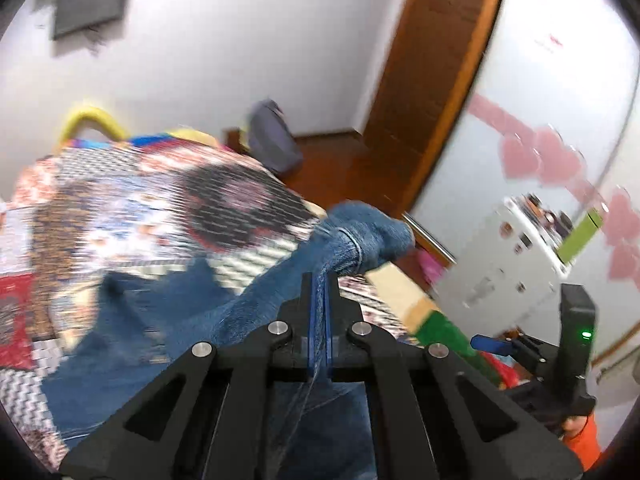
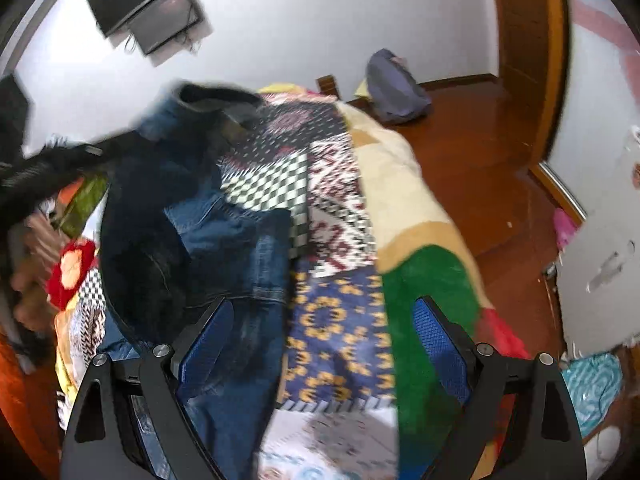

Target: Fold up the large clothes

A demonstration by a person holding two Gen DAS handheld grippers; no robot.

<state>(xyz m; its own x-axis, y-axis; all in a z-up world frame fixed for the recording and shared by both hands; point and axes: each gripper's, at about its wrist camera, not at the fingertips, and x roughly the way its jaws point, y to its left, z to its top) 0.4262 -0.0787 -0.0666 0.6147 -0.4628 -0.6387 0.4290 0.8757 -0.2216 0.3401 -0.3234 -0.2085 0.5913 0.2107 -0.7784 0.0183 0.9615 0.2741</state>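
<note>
- The left gripper (image 1: 319,280) has its jaws clamped on a bunched fold of blue denim garment (image 1: 248,312), which trails from the blue pads down across the bed.
- The garment (image 2: 224,248), probably a jacket or jeans, lies draped over a patchwork quilt (image 2: 340,208) on the bed, with one end lifted toward the left of the right wrist view.
- The right gripper (image 2: 320,344) has its jaws wide apart and holds nothing; it hangs above the garment's near edge and the quilt.
- Handling, as a judgement: denim is soft and limp but fairly heavy, so it will sag and swing when lifted at one point. It is not fragile or slippery.
- A thick seam, cuff or hem gives the surest hold; the free near edge under the right gripper looks like a sensible second hold.
- The quilt is itself loose cloth and could be pinched along with the denim.
- Other bright fabrics (image 2: 72,264) crowd the bed's left side and may snag the garment.
- Around the bed: a wooden floor (image 2: 480,152), a grey bag (image 2: 396,92) against the wall, a white cabinet (image 1: 508,264) and a wooden door frame (image 1: 440,80).
- Both views are motion-blurred, so fine detail of the garment is unclear.
</note>
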